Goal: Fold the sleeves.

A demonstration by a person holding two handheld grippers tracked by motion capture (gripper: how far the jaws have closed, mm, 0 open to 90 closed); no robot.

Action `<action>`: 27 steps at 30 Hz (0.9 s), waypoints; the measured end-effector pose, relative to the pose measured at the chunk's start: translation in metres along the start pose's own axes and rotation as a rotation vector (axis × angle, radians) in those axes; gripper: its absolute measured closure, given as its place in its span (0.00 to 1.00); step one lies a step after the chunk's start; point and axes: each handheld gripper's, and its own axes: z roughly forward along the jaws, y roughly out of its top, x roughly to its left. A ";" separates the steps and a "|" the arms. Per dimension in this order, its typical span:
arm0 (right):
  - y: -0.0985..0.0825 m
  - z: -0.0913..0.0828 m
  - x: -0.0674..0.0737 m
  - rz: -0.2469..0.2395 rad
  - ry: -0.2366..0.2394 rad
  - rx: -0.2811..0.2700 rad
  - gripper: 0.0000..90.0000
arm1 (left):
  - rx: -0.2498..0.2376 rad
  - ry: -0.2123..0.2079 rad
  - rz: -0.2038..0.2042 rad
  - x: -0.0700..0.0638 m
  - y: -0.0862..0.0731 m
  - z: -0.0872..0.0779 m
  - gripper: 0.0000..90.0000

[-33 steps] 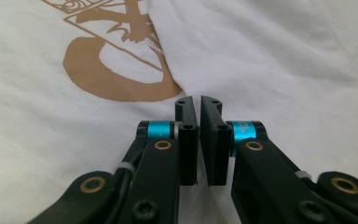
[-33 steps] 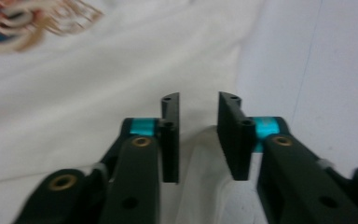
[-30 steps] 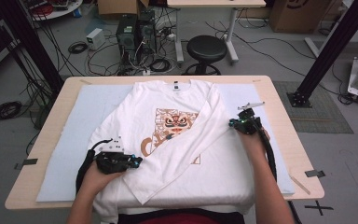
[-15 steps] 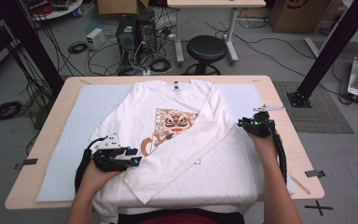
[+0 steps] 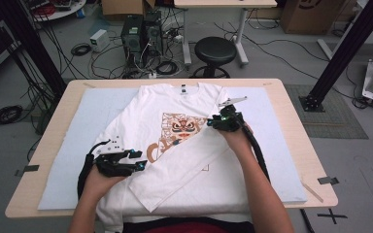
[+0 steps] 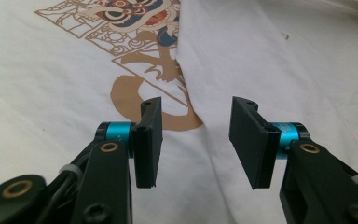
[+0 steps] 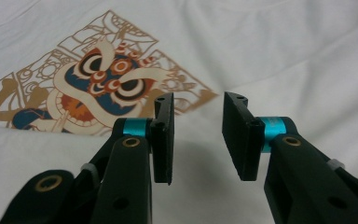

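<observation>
While the high view took in the whole bench (image 5: 291, 145), the two tool views showed only cloth up close. From above, a white shirt (image 5: 175, 145) lay flat on a pale blue mat (image 5: 82, 126) in the middle of the bench, collar toward the far edge, hem hanging over the near edge. One sleeve (image 5: 184, 170) was folded slantwise across the front, covering the lower part of the print (image 5: 175, 133).

The left tool (image 5: 135, 160) rested low on the shirt near the person's left side; the right tool (image 5: 216, 121) sat at the upper end of the folded sleeve, beside the print. The left tool view (image 6: 196, 140) showed its jaws apart, having just been opening, with nothing between them but the fold line of the sleeve on the shirt beyond. The right tool view (image 7: 198, 140) showed its jaws likewise apart and just opened, empty, with the print's lion face (image 7: 102, 93) in blue, red and tan just ahead.

Only the high view gave the surroundings: a black stool (image 5: 216, 51) behind the bench, computer towers (image 5: 143, 34) and tangled cables on the floor, a black frame post (image 5: 345, 48) at right, cardboard boxes at the back. Nothing lay on the shirt besides the tools.
</observation>
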 end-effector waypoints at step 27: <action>-0.006 -0.021 -0.022 0.062 -0.134 -0.092 0.79 | 0.055 0.003 -0.004 0.000 -0.004 0.004 0.60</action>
